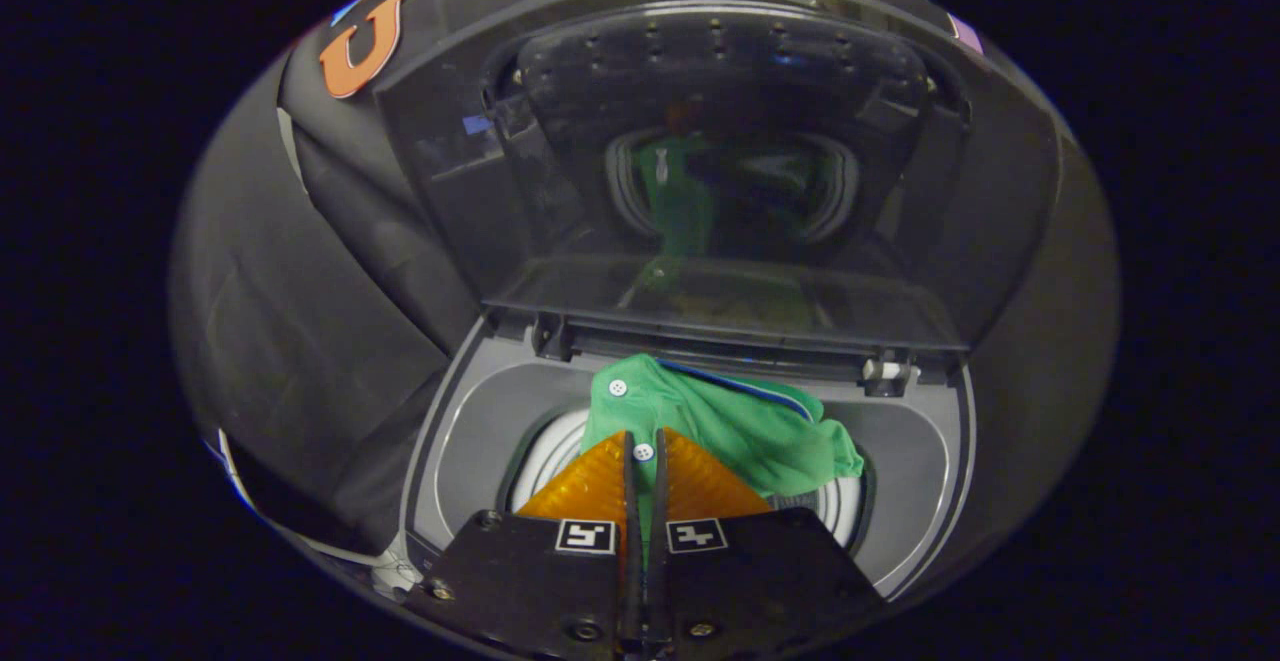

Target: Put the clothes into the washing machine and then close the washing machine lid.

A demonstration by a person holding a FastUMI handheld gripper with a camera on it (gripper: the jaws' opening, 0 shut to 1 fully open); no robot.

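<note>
Black cloth booth wall behind, and against it a top-loading washing machine (905, 481) with lid (740, 171) raised nearly upright on its rear hinges, glass panel mirroring green fabric. Green shirt (740, 426) with white buttons and a blue-edged collar, draped over the rear edge of the drum opening (545, 456), partly hanging into the drum, partly bunched toward the right side of the rim. Gripper (643, 451) poised over the front of the opening, fingers nearly together and pinching a narrow fold of the button placket, so closed on the shirt. For a clean finish of this step, likely best: lower straight down into the middle of the drum before letting go, well below the rim, then part the fingers fully and lift away without dragging cloth back up. Worth checking the bunched part at the right rim and the collar near the hinges: any fabric left over the edge would probably jam the lid. Lid closing not yet begun.
</note>
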